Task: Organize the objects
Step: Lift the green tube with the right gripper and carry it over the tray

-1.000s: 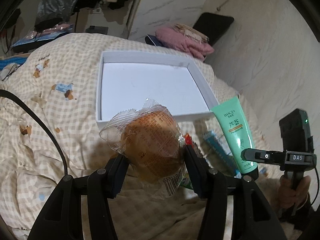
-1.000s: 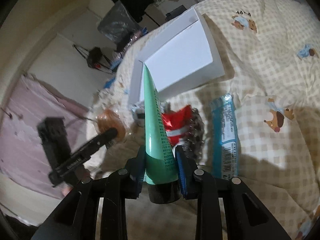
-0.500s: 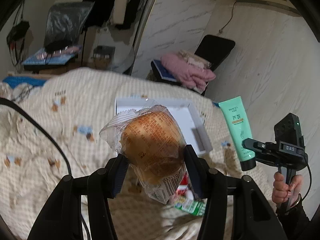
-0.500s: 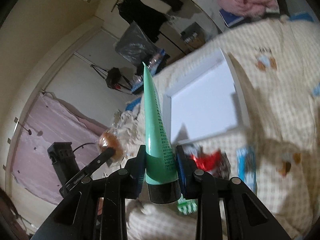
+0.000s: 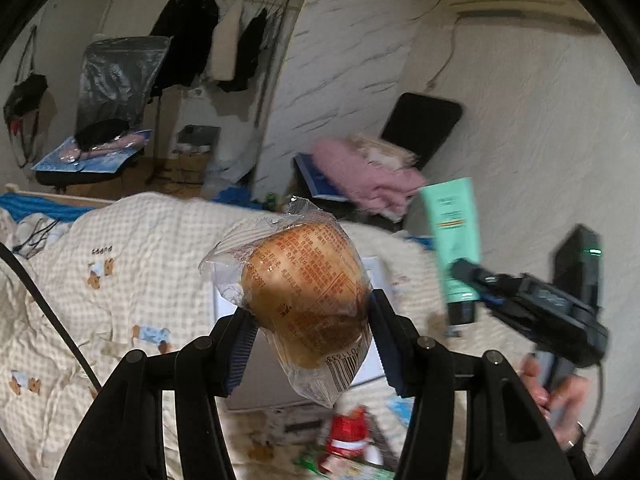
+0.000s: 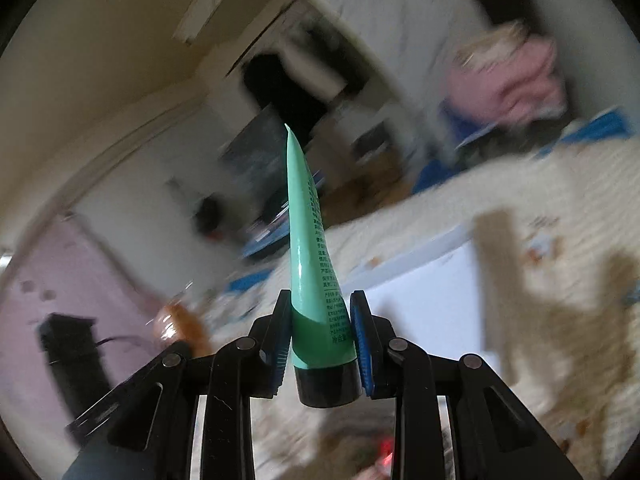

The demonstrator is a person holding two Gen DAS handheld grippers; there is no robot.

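Observation:
My left gripper [image 5: 308, 340] is shut on a wrapped bun [image 5: 304, 296] in clear plastic and holds it high above the bed. My right gripper [image 6: 320, 344] is shut on a green tube [image 6: 312, 264] with a black cap, tip pointing up. The tube [image 5: 454, 236] and right gripper [image 5: 464, 276] also show at the right of the left wrist view. The white shallow box [image 6: 432, 304] lies on the checked quilt, mostly hidden behind the bun in the left wrist view [image 5: 380, 276].
A red packet [image 5: 348, 432] and a green packet [image 5: 356, 468] lie on the quilt [image 5: 120, 264] below the box. A chair with pink clothes [image 5: 368, 176] stands beyond the bed by the wall. The right wrist view is blurred.
Both grippers have risen and tilted up with their loads. The box and bed have dropped lower in both views and more of the room shows.

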